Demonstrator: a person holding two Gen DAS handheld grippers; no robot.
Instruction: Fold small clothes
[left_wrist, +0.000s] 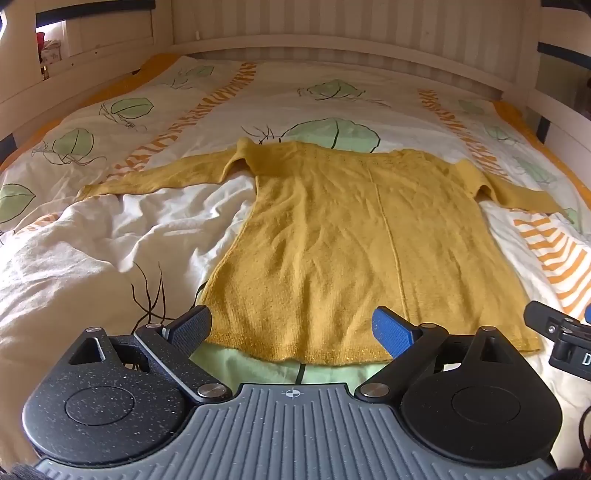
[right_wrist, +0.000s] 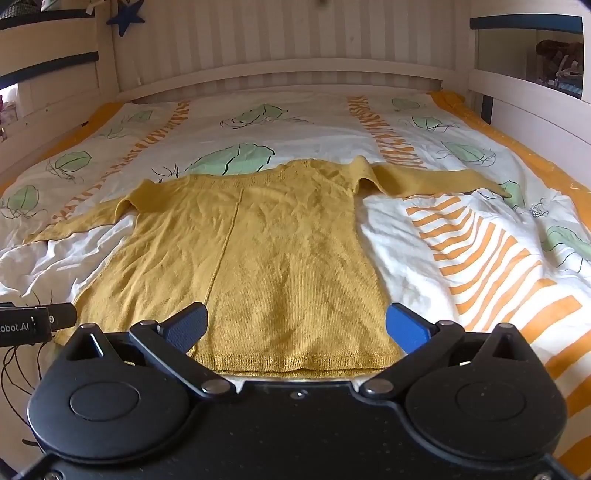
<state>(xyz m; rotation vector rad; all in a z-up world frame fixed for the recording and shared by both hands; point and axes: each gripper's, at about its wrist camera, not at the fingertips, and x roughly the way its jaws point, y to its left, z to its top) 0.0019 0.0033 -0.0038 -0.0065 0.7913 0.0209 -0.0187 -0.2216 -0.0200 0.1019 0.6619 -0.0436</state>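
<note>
A mustard-yellow knitted sweater lies flat on the bed, hem toward me, both sleeves spread out sideways. It also shows in the right wrist view. My left gripper is open and empty, its fingers just above the hem near the left bottom corner. My right gripper is open and empty over the hem near the right bottom corner. The right gripper's body shows at the right edge of the left wrist view. The left gripper's body shows at the left edge of the right wrist view.
The sweater rests on a rumpled white duvet with green leaf and orange stripe prints. A white wooden bed frame rises at the far end and along both sides. A shelf with small items is at the far right.
</note>
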